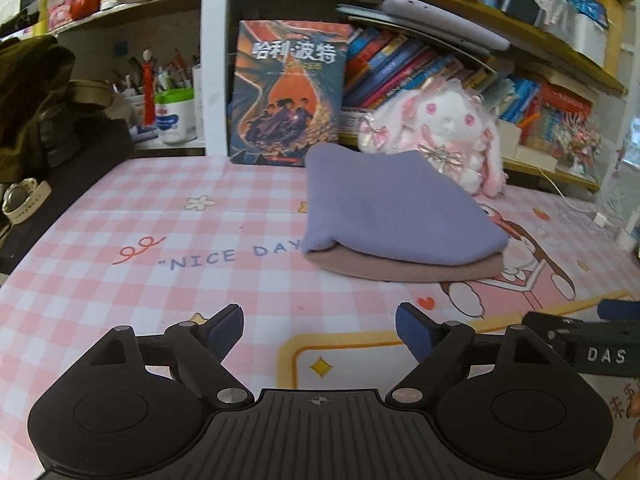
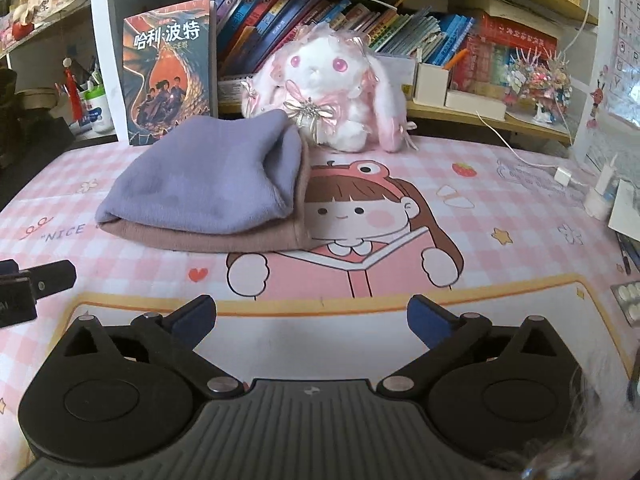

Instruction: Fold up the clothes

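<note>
A folded lilac cloth [image 1: 384, 208] lies on top of a folded brown cloth [image 1: 400, 270] on the pink checked desk mat [image 1: 120, 216]. From the right wrist, the same lilac cloth [image 2: 200, 188] and brown cloth [image 2: 224, 240] sit ahead and to the left. My left gripper [image 1: 320, 332] is open, well short of the pile, nothing between its fingers. My right gripper [image 2: 312, 320] is open wide over the mat's cartoon picture, empty too. Part of the right gripper [image 1: 592, 344] shows at the right edge of the left wrist view; part of the left gripper [image 2: 28, 284] shows at the left edge of the right wrist view.
A white and pink plush rabbit [image 2: 332, 80] sits just behind the pile. A standing book [image 1: 286, 92] and shelves of books [image 2: 360, 20] line the back. A charger and cable [image 2: 564, 176], a blister pack [image 2: 628, 300] and pens lie right; a watch [image 1: 24, 200] and dark bag lie left.
</note>
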### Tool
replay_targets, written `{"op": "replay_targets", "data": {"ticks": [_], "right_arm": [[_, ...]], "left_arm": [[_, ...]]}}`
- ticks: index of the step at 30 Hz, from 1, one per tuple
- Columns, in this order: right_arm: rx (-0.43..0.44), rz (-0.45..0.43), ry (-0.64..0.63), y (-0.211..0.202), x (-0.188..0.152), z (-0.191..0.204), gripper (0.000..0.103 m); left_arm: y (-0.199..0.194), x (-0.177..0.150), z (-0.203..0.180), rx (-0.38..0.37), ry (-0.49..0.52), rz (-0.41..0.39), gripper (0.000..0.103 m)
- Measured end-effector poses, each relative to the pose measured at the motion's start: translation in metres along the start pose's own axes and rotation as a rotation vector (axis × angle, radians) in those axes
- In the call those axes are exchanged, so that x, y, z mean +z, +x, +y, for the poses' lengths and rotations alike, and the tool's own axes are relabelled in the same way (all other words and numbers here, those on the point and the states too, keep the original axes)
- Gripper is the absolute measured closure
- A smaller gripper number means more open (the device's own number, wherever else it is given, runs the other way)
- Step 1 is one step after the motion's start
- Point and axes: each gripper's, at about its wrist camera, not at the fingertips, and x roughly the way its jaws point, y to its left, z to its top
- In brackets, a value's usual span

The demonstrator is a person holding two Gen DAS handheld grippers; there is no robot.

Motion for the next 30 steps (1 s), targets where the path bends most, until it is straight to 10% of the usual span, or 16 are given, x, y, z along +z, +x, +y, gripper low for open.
{"op": "replay_targets", "data": {"ticks": [30], "right_arm": [[-0.024, 0.015, 0.01, -0.0047, -0.0039, 0.0004, 0.0]], "left_arm": [[0.001, -0.0098, 0.0016, -0.007, -0.008, 0.042, 0.017]]}}
